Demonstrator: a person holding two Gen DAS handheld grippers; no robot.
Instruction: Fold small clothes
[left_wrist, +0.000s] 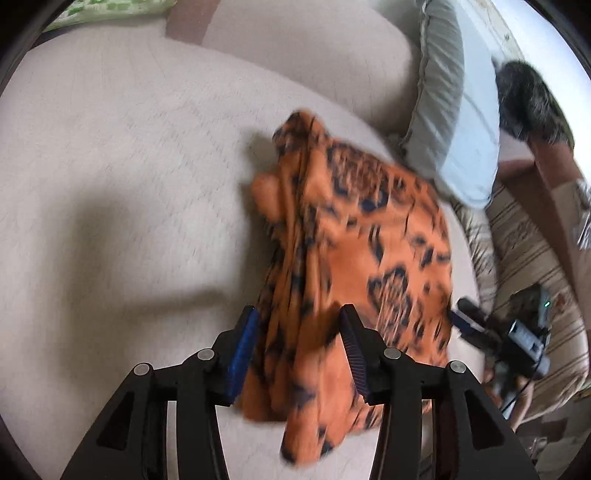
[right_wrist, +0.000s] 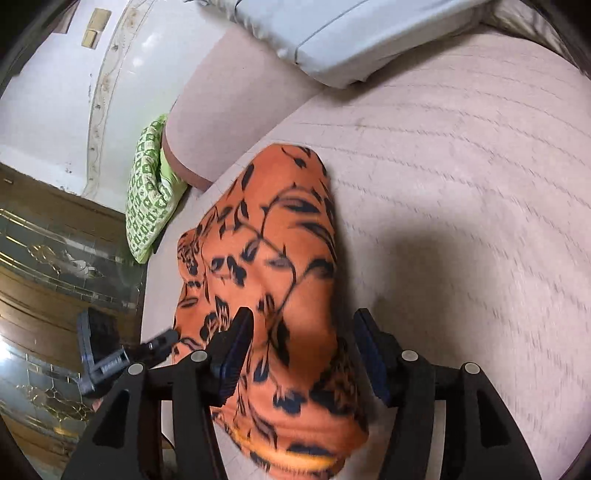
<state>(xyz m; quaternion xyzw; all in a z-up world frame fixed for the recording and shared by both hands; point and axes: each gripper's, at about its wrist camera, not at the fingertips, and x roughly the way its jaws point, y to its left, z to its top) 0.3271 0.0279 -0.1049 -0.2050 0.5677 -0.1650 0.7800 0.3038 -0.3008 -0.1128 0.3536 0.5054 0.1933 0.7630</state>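
An orange garment (left_wrist: 354, 229) with a dark leaf and flower print lies bunched on the pale quilted bed (left_wrist: 110, 155). My left gripper (left_wrist: 298, 312) stands open over its near end; folds of the cloth lie loosely between the blue pads (left_wrist: 242, 350). In the right wrist view the same garment (right_wrist: 273, 236) runs away from me, and my right gripper (right_wrist: 304, 315) is open astride it, with a gap showing beside the right pad (right_wrist: 369, 354). Each gripper shows at the edge of the other's view: the right gripper (left_wrist: 476, 321) and the left gripper (right_wrist: 110, 354).
A grey-white pillow (left_wrist: 454, 122) lies against the bed's padded end (right_wrist: 221, 107). A green patterned cushion (right_wrist: 147, 199) sits at the bed's edge. Beyond the edge are a striped rug (left_wrist: 535, 251) and a wooden cabinet with glass (right_wrist: 55, 258).
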